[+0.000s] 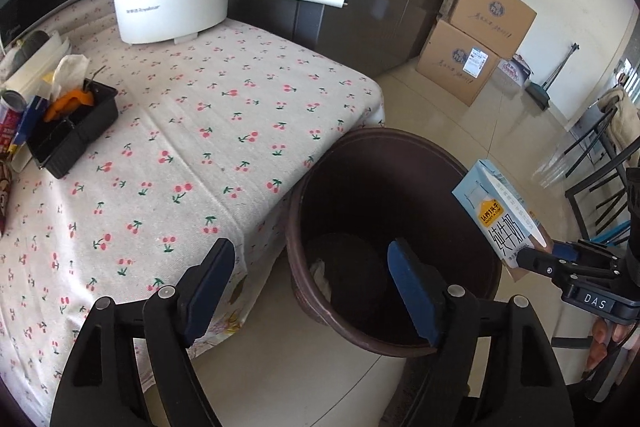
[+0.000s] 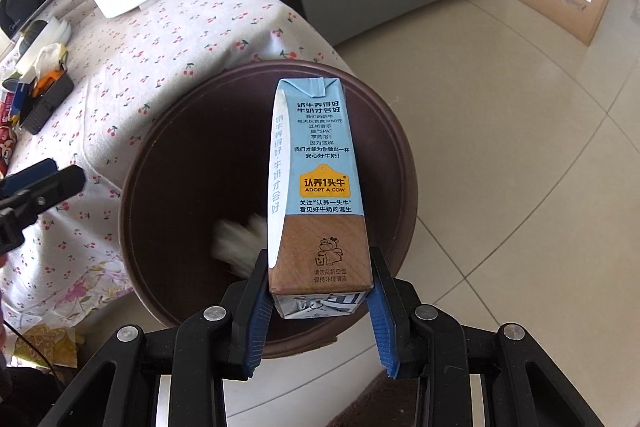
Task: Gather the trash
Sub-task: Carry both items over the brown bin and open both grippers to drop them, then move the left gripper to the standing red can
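Kitchen floor tiled; brown bin [image 2: 280,331] beside the clothed table [image 1: 192,155]. Right gripper [image 2: 318,303] clamps the milk carton [image 2: 316,187] at its base, over the bin. Left gripper [image 1: 312,291] wide open, empty. Carton likely light, crushable; base grip suits.
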`<state>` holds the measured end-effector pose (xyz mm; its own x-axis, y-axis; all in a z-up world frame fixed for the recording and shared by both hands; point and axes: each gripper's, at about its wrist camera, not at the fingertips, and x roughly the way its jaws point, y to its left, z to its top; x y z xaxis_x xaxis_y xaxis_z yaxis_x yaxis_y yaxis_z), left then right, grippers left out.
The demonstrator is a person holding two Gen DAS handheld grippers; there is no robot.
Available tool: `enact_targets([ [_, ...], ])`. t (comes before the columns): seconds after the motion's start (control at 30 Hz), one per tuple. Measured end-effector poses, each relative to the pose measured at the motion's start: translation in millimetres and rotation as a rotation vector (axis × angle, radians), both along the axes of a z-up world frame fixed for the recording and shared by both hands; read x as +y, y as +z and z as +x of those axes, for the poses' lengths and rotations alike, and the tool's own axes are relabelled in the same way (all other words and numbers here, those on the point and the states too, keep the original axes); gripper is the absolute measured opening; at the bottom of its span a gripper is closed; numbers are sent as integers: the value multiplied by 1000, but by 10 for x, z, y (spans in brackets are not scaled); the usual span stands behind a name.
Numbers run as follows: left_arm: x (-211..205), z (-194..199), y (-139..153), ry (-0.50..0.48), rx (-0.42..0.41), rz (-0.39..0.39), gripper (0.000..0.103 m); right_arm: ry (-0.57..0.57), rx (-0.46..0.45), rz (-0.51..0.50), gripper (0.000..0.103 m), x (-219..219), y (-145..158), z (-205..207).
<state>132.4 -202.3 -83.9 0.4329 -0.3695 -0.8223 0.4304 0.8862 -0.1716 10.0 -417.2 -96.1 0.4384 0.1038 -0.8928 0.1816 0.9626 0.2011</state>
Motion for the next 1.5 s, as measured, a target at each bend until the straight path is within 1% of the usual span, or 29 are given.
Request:
enact_targets([
  [0.1, 154, 2, 31, 23, 2, 8, 83, 12, 8, 2, 39, 30, -15, 37],
  [0.33, 543, -18, 155, 66, -13, 25, 83, 26, 31, -34, 39, 105, -70, 178],
  [0.5, 841, -11, 243, 119, -20, 38, 88, 3, 47, -52, 41, 134, -95, 282],
  [0.53, 900, -6, 254, 134, -17, 46, 88, -5, 49, -52, 43, 137, -92, 298],
  [0.57, 959, -3, 266, 147, -17, 50, 89, -13, 49, -54, 53, 143, -84, 312],
  [0.6, 1016, -3, 279, 157, -20, 53, 90, -23, 43, -56, 60, 153, -63, 322],
  [0.63, 1070, -5, 292, 166, -24, 56, 91, -31, 34, -58, 71, 163, -42, 329],
  [0.67, 1134, -5, 304, 176, -26, 60, 92, -37, 23, -59, 76, 181, -11, 340],
  [0.73, 1257, -12, 328, 198, -30, 62, 93, -34, 11, -61, 77, 233, 39, 372],
  [0.8, 1383, -11, 346, 219, -30, 59, 94, -24, 2, -64, 84, 301, 84, 411],
  [0.87, 1505, -15, 363, 241, -30, 57, 95, -9, -8, -71, 88, 397, 135, 448],
  [1.1, 1846, 0, 397, 300, -30, 69, 96, 49, -37, -92, 97, 739, 271, 565],
  [1.5, 2370, 17, 453, 389, -24, 76, 96, 142, -77, -97, 99, 1390, 446, 797],
])
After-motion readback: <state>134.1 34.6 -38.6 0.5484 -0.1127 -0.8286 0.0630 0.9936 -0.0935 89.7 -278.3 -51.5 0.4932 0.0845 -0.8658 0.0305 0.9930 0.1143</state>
